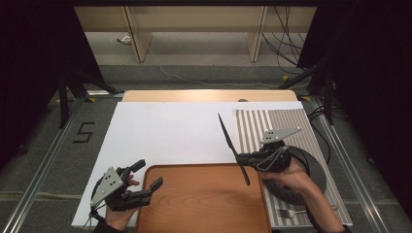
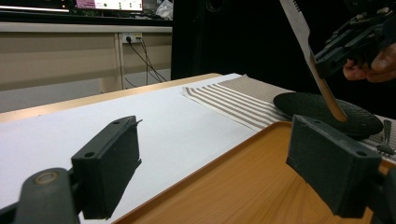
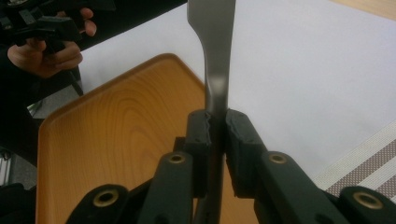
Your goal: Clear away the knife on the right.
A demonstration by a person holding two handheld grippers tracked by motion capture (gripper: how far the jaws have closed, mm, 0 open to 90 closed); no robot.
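1. High view: right gripper [image 1: 244, 158] pinches a knife [image 1: 232, 145] by its handle, held aloft over the wooden tray's [image 1: 204, 204] right edge, blade slanting away.
2. Left gripper [image 1: 145, 177] stands spread, empty, at the tray's left rim.
3. Black plate [image 1: 311, 174] rests on the striped mat [image 1: 257, 126].

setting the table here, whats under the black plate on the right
The black plate lies on a striped placemat, with a fork on the mat beside it. The right gripper, shut on a knife, and that hand cover part of the plate.
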